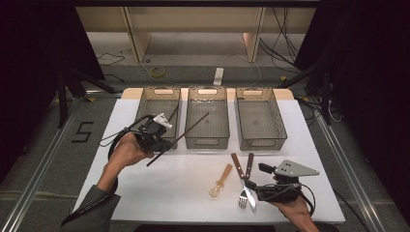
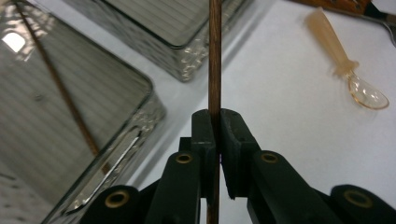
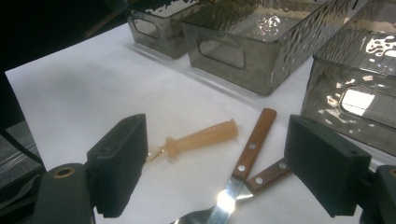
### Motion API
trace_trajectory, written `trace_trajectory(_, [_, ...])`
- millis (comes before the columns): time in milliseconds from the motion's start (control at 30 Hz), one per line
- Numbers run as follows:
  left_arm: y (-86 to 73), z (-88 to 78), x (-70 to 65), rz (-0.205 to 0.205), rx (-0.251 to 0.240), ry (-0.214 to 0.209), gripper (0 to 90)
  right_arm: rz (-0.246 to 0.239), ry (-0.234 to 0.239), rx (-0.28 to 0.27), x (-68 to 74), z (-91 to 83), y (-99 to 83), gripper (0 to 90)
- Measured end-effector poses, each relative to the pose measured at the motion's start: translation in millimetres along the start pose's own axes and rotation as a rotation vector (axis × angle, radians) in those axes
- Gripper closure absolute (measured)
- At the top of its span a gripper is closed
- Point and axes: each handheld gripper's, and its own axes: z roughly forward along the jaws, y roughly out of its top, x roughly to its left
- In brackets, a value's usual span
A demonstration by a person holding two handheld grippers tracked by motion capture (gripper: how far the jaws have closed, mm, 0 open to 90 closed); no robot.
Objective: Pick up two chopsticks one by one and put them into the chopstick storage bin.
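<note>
Your right gripper (image 1: 251,186) sits nearest, at the near right of the table (image 1: 145,193), jaws spread wide and gripping nothing. Just ahead of it lie the knife (image 1: 243,178) and fork (image 1: 246,183), crossed, wooden handles pointing far; the amber plastic spoon (image 1: 221,181) lies just left of them.

Your left gripper (image 1: 162,145) is clamped on a dark wooden chopstick (image 1: 180,138), held up off the table at the near edge of the left bin (image 1: 145,104), its far end reaching over the middle bin (image 1: 207,92). Thin, stiff, light stick, probably slick and prone to pivot in the pads; gripping near mid-length looks safest, so you keep it from swinging.

Left gripper view shows the pads pinching the chopstick (image 2: 215,70) squarely, and a second chopstick (image 2: 60,88) already lying in the left bin (image 2: 149,116), barely readable from the high view. Right gripper view gives the open pads and cutlery close up, spoon (image 3: 198,138) included. Right bin (image 1: 279,116) looks empty.
</note>
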Motion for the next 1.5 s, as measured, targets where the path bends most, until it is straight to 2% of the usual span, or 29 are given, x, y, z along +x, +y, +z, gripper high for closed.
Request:
trace_trajectory(200, [-4.0, -8.9, 14.9, -0.074, -0.039, 0.025, 83.9, -0.002, 0.0, 0.002, 0.3, 0.1, 0.0, 22.3])
trace_trajectory(333, [-4.3, -11.8, 22.8, -0.108, -0.054, 0.044, 83.9, -0.001, 0.0, 0.002, 0.5, 0.0, 0.0, 22.4])
trace_trajectory(533, [-4.3, -13.0, 39.2, -0.168, -0.082, 0.047, 83.9, 0.001, -0.001, 0.002, 0.0, 0.5, -0.5, 22.3])
trace_trajectory(667, [-3.0, -15.9, 45.9, -0.19, -0.095, 0.066, 83.9, 0.004, -0.001, 0.002, -0.4, 0.9, -0.6, 22.3])
trace_trajectory(833, [3.9, -17.5, 61.6, -0.233, -0.119, 0.077, 83.9, 0.006, 0.0, 0.002, -0.6, 1.1, -0.8, 22.4])
trace_trajectory(1000, [15.0, -17.4, 74.1, -0.252, -0.103, 0.084, 83.9, 0.007, 0.001, 0.002, -0.8, 1.0, -0.9, 22.4])
trace_trajectory(1267, [26.6, -21.1, 94.0, -0.291, -0.117, 0.147, 83.9, 0.007, 0.004, 0.002, -0.8, 1.1, -0.9, 22.3])
trace_trajectory(1333, [26.8, -20.1, 99.0, -0.306, -0.123, 0.148, 83.9, 0.008, 0.005, 0.001, -0.8, 0.9, -0.8, 22.4])
trace_trajectory(1400, [26.0, -19.8, 103.7, -0.33, -0.139, 0.125, 83.9, 0.008, 0.005, 0.001, -0.6, 0.8, -0.7, 22.4])
trace_trajectory(1500, [24.9, -17.5, 106.5, -0.33, -0.143, 0.138, 83.9, 0.007, 0.006, 0.0, -0.4, 1.0, -0.7, 22.3])
